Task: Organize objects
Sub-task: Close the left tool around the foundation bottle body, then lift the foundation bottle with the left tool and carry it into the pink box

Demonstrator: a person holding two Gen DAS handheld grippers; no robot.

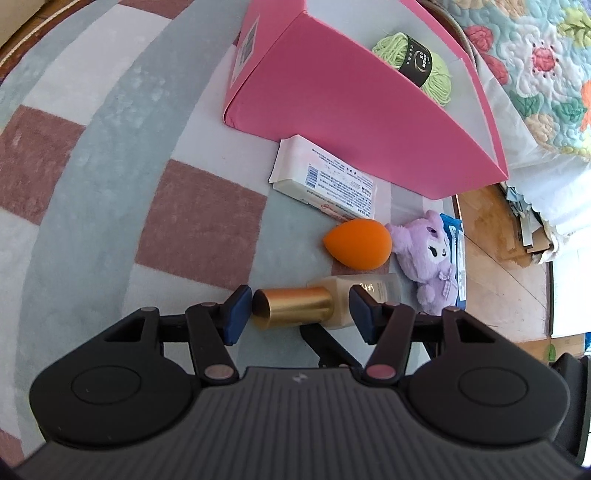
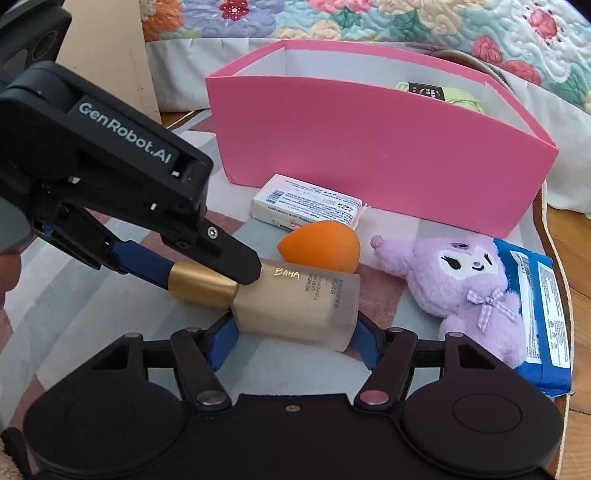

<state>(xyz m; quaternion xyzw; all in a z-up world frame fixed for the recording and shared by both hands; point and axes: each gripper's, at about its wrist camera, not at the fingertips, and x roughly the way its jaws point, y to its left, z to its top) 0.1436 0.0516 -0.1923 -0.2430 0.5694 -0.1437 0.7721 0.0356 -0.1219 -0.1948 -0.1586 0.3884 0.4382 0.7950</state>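
A foundation bottle (image 2: 295, 301) with a gold cap (image 1: 295, 306) lies on its side on the checked rug. My left gripper (image 1: 300, 314) is open, its blue pads either side of the gold cap; from the right wrist view it (image 2: 207, 273) reaches in from the left over the cap. My right gripper (image 2: 291, 341) is open with its pads either side of the bottle's glass body. Behind the bottle lie an orange makeup sponge (image 2: 320, 247), a purple plush toy (image 2: 465, 284) and a white wipes pack (image 2: 306, 205).
A pink open box (image 2: 369, 162) stands behind, with a green yarn skein (image 1: 417, 61) inside. A blue packet (image 2: 539, 317) lies right of the plush at the rug's edge. A floral quilt (image 2: 406, 22) hangs behind the box. Wooden floor (image 1: 495, 236) lies to the right.
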